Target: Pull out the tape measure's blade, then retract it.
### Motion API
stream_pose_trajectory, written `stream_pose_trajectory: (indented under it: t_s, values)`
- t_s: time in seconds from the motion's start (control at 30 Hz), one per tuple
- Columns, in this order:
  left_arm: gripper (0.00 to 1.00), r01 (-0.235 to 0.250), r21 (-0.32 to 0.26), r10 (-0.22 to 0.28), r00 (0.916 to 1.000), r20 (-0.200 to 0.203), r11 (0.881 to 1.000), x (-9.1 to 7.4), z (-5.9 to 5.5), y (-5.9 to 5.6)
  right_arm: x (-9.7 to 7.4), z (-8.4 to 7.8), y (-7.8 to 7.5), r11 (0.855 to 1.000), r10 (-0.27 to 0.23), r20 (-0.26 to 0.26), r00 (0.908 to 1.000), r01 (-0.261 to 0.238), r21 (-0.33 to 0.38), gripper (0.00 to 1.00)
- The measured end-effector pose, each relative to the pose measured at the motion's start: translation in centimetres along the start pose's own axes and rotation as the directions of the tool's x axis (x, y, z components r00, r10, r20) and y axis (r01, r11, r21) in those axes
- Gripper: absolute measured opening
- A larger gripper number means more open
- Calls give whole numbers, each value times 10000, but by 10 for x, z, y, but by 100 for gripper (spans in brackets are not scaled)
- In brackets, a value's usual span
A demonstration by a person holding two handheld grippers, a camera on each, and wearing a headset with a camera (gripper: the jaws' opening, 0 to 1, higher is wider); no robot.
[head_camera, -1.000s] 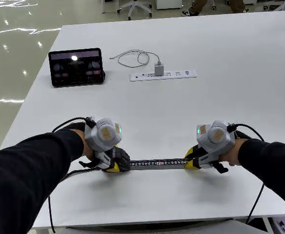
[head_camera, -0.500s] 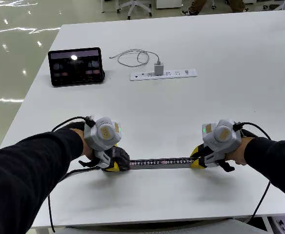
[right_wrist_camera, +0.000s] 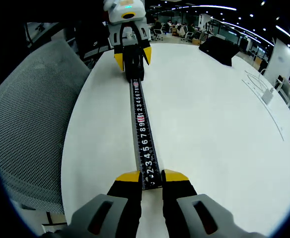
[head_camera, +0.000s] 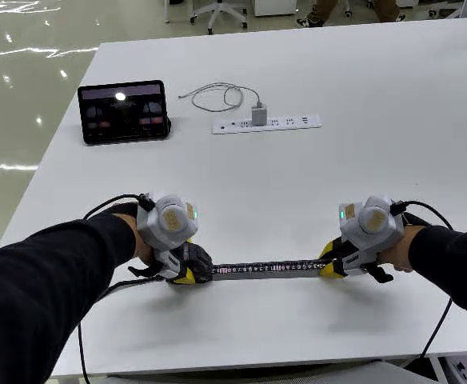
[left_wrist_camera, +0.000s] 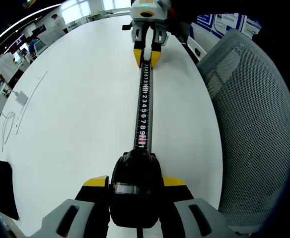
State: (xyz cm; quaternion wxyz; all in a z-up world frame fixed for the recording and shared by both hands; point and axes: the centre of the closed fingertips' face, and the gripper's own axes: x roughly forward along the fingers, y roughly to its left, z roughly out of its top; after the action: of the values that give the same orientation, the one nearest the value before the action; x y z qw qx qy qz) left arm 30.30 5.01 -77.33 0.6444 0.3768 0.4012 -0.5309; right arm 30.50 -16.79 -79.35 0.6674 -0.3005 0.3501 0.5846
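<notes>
The tape measure (head_camera: 241,270) lies along the near edge of the white worktop (head_camera: 297,184). Its black case (left_wrist_camera: 135,191) sits left of that edge's middle, clamped between the yellow-tipped jaws of the left hand-held gripper (head_camera: 189,274). The blade (head_camera: 281,266) is drawn out to the right, parallel to the near edge, numbers up. It runs low along the worktop, though I cannot tell whether it touches. The right hand-held gripper (head_camera: 329,262) has its jaws pinched on the blade's free end and faces the left one along the blade. Near the left edge is a dark tablet (head_camera: 123,110). Beside it, towards the worktop's middle, lies a white power strip (head_camera: 266,123) with a charger (head_camera: 259,114) plugged in and a looped cable (head_camera: 217,96). A grey mesh chair back (left_wrist_camera: 254,124) shows past the near edge.
</notes>
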Motion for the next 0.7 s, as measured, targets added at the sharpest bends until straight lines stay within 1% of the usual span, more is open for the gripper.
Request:
stream_pose_trajectory:
  t_s: [0.4,0.7]
  values:
    - [34,-24,-76,24,10000,59,10000,-1,0,0,-5,-7,-3,10000,-35,-47,10000,35,34,10]
    - [34,-27,-88,27,10000,62,10000,-1,0,0,-5,-7,-3,9999,-61,4,10000,60,132,11]
